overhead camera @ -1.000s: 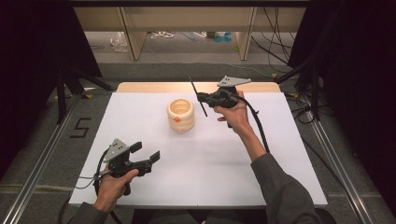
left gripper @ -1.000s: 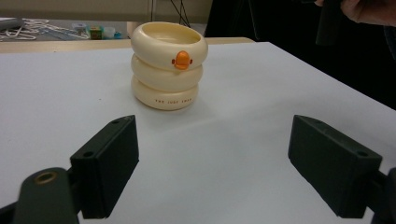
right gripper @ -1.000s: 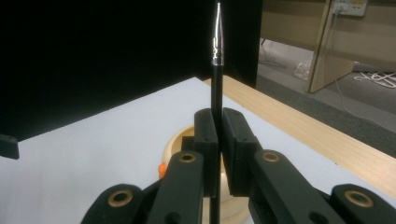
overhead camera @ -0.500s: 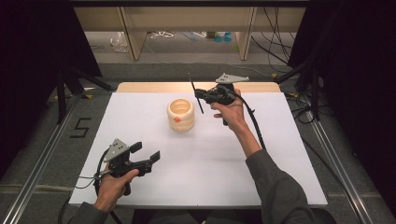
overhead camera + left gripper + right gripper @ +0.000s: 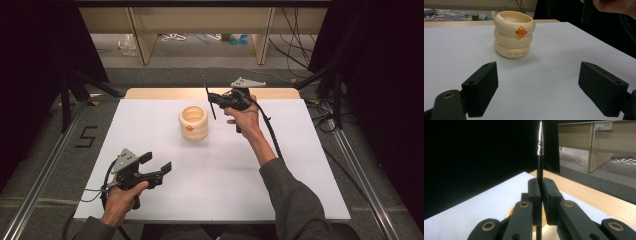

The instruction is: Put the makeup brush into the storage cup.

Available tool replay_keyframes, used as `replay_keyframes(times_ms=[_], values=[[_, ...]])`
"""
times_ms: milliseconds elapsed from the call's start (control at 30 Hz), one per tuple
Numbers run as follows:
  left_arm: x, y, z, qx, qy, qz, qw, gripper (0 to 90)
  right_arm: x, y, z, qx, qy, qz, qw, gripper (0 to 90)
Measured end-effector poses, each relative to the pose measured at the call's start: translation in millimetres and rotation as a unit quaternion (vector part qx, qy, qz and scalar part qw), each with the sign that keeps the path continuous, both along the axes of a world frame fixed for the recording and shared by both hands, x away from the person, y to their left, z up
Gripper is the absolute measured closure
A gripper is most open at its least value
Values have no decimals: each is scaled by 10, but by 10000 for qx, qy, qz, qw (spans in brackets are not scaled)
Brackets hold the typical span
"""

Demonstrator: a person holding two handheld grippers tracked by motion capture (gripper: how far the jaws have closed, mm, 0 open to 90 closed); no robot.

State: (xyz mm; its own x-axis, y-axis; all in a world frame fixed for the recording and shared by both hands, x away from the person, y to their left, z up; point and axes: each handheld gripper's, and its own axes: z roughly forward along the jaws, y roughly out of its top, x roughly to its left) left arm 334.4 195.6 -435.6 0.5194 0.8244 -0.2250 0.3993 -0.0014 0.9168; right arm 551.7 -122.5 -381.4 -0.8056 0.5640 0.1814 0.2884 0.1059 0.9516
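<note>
Right gripper view shows my right gripper (image 5: 541,195) clenched on a thin black pen (image 5: 540,150), tip up, so I can lower it into the cream ringed cup (image 5: 193,122) mid-table; my left gripper (image 5: 156,166) waits open, near the front edge.

We are looking at a wooden table (image 5: 150,93) whose top is lying almost wholly under a white sheet (image 5: 220,175); a strip of bare wood is showing along the far edge. Sitting directly on the sheet, toward the far middle, is a cream holder (image 5: 193,122) shaped like three stacked rings, carrying an orange mark on its front. It is standing upright, mouth open upward.
</note>
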Motion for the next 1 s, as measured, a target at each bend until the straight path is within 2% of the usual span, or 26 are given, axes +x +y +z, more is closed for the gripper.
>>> replay_keyframes(times_ms=[33,100,133,167,200,267,300,333,467,533,600,633,733,767,900,1000], values=[[1,0,-1,1,-2,-3,10000,155,13,19,15,-47,-97,14,9999,857],[-7,-6,-2,-46,44,-19,10000,155,2,39,46,-118,-68,31,9999,857],[-3,0,0,-23,6,-16,10000,155,4,64,77,-82,-116,30,9999,857],[-8,-5,3,-57,12,27,10000,155,17,95,126,111,-171,70,9998,857],[-8,-5,3,-57,12,27,10000,155,8,99,136,127,-43,56,9999,857],[-6,-1,1,-31,-3,-28,10000,155,27,95,121,107,-123,45,9999,857],[-18,-17,0,-142,93,-11,9999,155,48,83,86,22,-143,-27,9999,857],[-18,-17,0,-142,93,-11,9999,155,48,83,86,22,-143,-27,9999,857],[-5,-1,0,-45,28,-8,10000,155,60,96,88,42,-118,-16,9999,857],[2,-2,0,-14,-5,11,10000,155,55,107,98,139,-13,-10,9999,857],[26,6,-7,26,-159,28,9999,155,85,157,136,-39,-168,-17,9999,857],[39,40,5,249,-294,7,9993,155,88,167,152,-17,-184,-3,9998,857],[21,28,6,149,-183,-13,9997,155,89,223,210,25,-162,45,9999,857],[-3,7,4,0,-22,-17,10000,155,103,286,246,-6,-284,58,9996,857],[-5,4,5,-15,-26,-21,10000,155,115,348,253,123,-209,80,9997,857],[-5,8,7,-17,-26,-18,10000,155,125,362,190,7,-217,87,9997,857]])
